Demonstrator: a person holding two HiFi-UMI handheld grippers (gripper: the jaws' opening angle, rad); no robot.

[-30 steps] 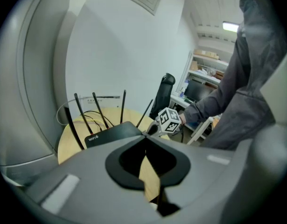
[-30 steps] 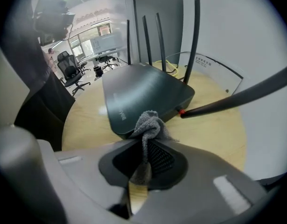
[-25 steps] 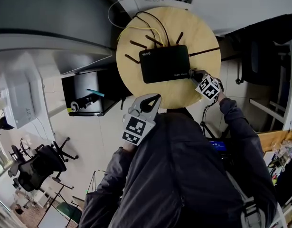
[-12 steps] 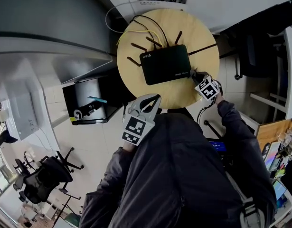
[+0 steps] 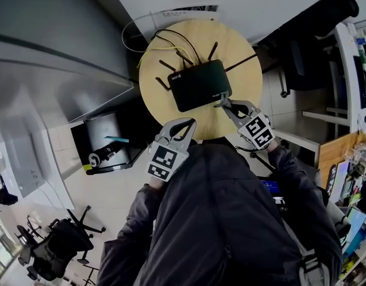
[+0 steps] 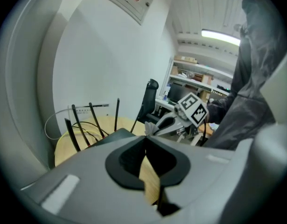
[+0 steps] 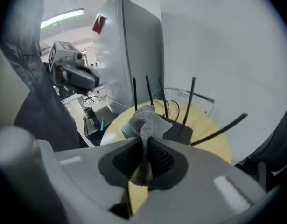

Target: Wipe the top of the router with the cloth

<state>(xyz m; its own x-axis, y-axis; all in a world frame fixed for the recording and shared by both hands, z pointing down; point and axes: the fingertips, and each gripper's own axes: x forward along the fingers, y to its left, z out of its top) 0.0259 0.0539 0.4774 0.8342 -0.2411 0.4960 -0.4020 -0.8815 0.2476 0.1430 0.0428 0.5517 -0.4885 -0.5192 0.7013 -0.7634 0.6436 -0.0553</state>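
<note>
Right gripper view: the right gripper (image 7: 144,143) is clenched on the grey cloth (image 7: 145,120). A narrow fold runs down between the jaws and a bunched tuft stands up past their tips. Beyond that tuft lies the black router (image 7: 180,130), flat on the round wooden table (image 7: 213,129), with its antennas (image 7: 147,90) rising from its far edge. Whether the tuft touches the router's casing cannot be told here; it sits over the router's near edge.

Left gripper view: the left gripper (image 6: 144,141) has its jaws pressed together at the tips with nothing between them; only tabletop shows through the gap below. The router's near corner shows just past the tips, and the right gripper comes in from the router's other side with the pale cloth at its nose.

Head view: the router sits at the middle of the table, with cables (image 5: 177,40) trailing off behind it. The right gripper's tip is at the router's near right corner. The left gripper hangs off the router's near side, by the table edge and apart from the casing.

I judge the wipe is at its start, or between strokes, with the cloth at one corner. The next move calls for pressing the tuft flat on the top and dragging it across toward the far left, stopping short of the antennas and cables; the router looks light and could slide, so the idle left gripper may need to steady it
</note>
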